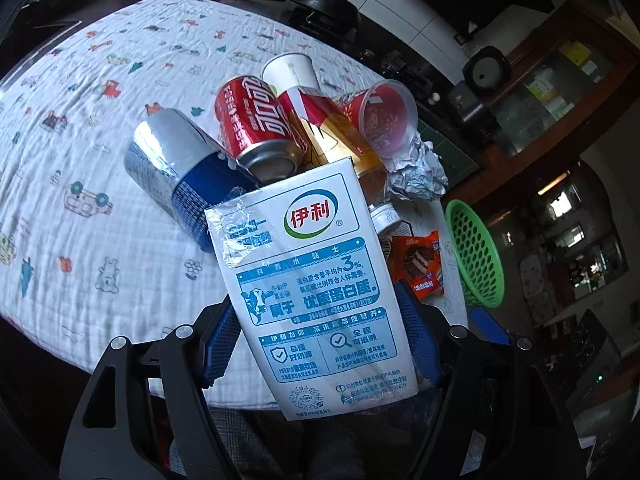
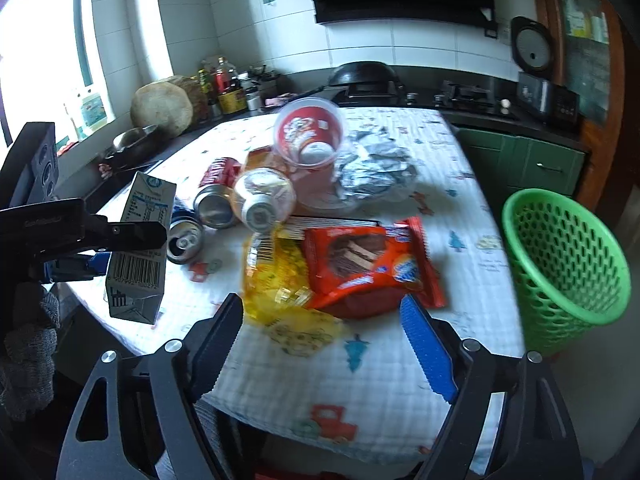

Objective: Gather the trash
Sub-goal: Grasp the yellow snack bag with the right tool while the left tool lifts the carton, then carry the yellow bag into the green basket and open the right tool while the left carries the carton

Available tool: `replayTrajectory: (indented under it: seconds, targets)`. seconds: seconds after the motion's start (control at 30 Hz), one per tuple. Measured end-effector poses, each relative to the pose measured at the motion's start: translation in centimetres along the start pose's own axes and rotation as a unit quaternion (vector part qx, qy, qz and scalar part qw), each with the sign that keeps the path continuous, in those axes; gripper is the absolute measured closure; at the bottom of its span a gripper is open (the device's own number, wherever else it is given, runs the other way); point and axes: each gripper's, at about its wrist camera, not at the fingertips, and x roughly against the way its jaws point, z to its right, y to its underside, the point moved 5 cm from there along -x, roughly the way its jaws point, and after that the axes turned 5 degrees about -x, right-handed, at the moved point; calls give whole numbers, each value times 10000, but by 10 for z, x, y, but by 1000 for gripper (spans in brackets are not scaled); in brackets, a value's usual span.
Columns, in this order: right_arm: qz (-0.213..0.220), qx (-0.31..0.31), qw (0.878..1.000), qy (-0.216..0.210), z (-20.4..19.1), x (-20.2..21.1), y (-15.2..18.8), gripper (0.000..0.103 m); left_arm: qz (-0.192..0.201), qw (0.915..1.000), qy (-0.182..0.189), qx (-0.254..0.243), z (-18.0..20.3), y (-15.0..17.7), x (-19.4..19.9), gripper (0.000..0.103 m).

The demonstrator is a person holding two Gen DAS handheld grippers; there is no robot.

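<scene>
Gripping a milk carton by its two sides, the left tool has its blue pads pressed against the box, which looks lifted off the cloth-covered desk, a hold that keeps the flat printed face toward the camera. Beyond it the rest of the rubbish lies heaped together: a silver-and-blue can on its side, a red cola can, a paper cup, a clear plastic cup, crumpled foil and an orange snack wrapper. The green perforated basket stands at the desk's edge, presumably where everything is meant to go.

From the right wrist, the right tool hangs with jaws apart and nothing between them, aimed at the orange snack wrapper and a yellow wrapper just ahead; I judge that to be its next pick. The carton shows at the left, clamped in the left tool above the desk. A gloved hand is below it. The green basket sits at the right, near the desk edge.
</scene>
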Motion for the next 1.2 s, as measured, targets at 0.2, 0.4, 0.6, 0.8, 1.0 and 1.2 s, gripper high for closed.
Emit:
replayTrajectory:
  seconds: [0.2,0.4,0.6,0.8,1.0,1.2]
  targets:
    - [-272,138,9988,-389,-28,-32,-7,36,157,9996,45,-232,-8,-9,22,31]
    - [-480,336,9976,-359,-43,-64,-14,43,328,9985,36,-448,-20,-13,41,31]
    - [-662,423,9968,-161,-44,-92,-16,46,355,9970,9,-686,-25,-18,46,31]
    - [-716,255,9971,-84,-34,-106,-17,48,351,9954,6,-888,-24,-22,44,31]
    - [-809,140,9964,-206,-31,-105,-12,63,326,9945,22,-993,-21,-26,41,31]
    - [-704,77,9967,-388,-35,-83,-3,71,324,9933,94,-1108,-12,-27,39,31]
